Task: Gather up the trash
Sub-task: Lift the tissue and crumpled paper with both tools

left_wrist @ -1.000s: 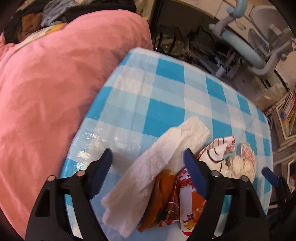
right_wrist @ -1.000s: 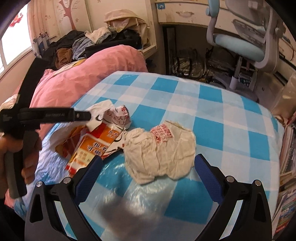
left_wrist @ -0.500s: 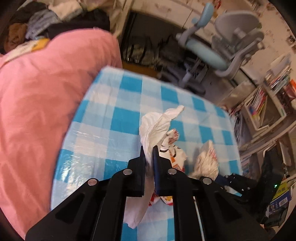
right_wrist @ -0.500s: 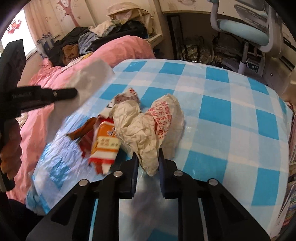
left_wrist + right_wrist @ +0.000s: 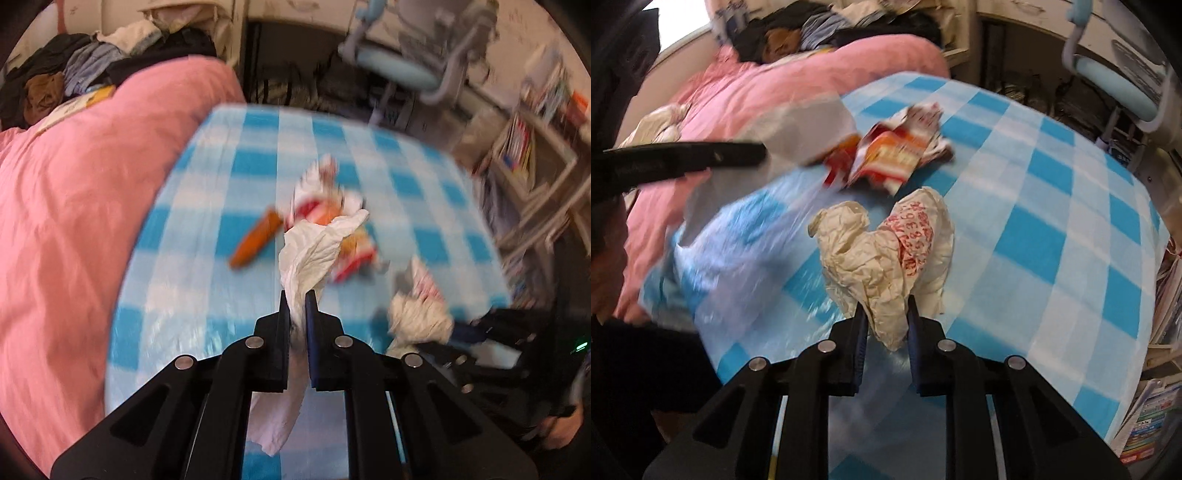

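Trash here is all light, soft, crushable stuff; no weight, no breakage risk, but it flops and can slip from a shallow pinch. Left hand-held gripper (image 5: 295,304) is clamped on the white tissue (image 5: 317,247), which hangs limp through the jaws above the table (image 5: 221,177). Right hand-held gripper (image 5: 884,319) is pinched on the crumpled paper wrapper (image 5: 882,254) at its lower fold, bulk bunched above the pads. Best hold: mid-bunch, deep in the jaws, not a loose edge. Red-orange snack packet (image 5: 886,155) and an orange wrapper (image 5: 256,238) lie uncollected on the table. Versus a second ago: both sets of jaws stood wide over flat-lying pieces; both have closed and lifted their pieces.
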### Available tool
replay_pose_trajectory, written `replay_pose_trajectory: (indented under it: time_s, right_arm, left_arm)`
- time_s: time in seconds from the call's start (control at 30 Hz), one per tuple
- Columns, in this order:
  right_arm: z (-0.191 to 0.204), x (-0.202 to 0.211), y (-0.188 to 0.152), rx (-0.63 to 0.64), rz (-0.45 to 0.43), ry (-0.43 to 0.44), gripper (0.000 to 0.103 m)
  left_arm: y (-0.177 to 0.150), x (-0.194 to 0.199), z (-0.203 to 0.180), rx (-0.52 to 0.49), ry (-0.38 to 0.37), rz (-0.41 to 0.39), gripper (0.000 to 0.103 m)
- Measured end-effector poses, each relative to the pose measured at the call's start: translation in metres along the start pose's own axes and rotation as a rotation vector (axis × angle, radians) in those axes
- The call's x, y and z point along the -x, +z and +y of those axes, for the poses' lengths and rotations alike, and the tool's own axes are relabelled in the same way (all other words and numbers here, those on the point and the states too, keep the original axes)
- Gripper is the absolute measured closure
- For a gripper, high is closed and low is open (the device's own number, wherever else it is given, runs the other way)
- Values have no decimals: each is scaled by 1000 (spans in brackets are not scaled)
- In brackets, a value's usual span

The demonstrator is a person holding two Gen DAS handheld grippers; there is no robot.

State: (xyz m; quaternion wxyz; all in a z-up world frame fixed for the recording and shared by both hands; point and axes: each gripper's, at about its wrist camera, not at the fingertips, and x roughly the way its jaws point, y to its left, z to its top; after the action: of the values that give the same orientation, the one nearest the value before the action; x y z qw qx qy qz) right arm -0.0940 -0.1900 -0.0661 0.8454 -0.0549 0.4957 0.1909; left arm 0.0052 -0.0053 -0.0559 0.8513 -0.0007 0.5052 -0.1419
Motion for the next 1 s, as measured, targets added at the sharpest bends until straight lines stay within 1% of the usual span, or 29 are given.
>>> replay_pose_trajectory:
  time_s: [0.07, 0.1, 0.13, 0.17, 0.2, 0.23, 0.27, 0.3, 0.37, 0.47, 0.57, 0.73, 1.0]
  right_arm:
    - [0, -1, -3, 3, 7, 1, 80]
    - [-2, -1, -3, 4, 9, 3, 78]
    - [-3, -1, -2, 3, 6, -2, 73]
    - [-4, -1, -3, 1, 1, -5, 65]
    - [-5, 0, -2, 4, -11, -8, 60]
    - [-5, 2, -1, 9, -25, -18, 48]
    - [-3, 3, -3, 12, -33, -28, 40]
    - [-4, 3, -2, 15, -40, -36, 39]
    - [-4, 3, -3, 10, -47, -37, 36]
    - [-3, 2, -3, 4, -60, -24, 34]
    - [1, 2, 0, 16, -71, -20, 32]
    - [9, -1, 5, 40, -72, -12, 31]
    - [12, -8, 6, 40, -58, -17, 30]
  left_arm:
    - [-6, -14, -4, -17, 9, 60, 95]
    - [-8, -19, -4, -18, 20, 74, 94]
    - [-8, -22, -2, -14, 26, 81, 89]
    - [-7, -25, 0, -5, 26, 95, 77]
    - [-6, -27, 3, 6, 27, 100, 69]
    - [-5, -27, 4, 16, 34, 95, 54]
    - [-3, -25, 7, 29, 47, 80, 44]
    - [-1, -23, 8, 34, 54, 67, 42]
    - [1, -23, 7, 32, 70, 60, 30]
    - [4, -30, 2, 4, 128, 72, 27]
    - [6, -36, -1, -20, 158, 84, 26]
    - [6, -45, -2, -35, 172, 114, 26]
    - [5, -53, -1, -27, 174, 136, 26]
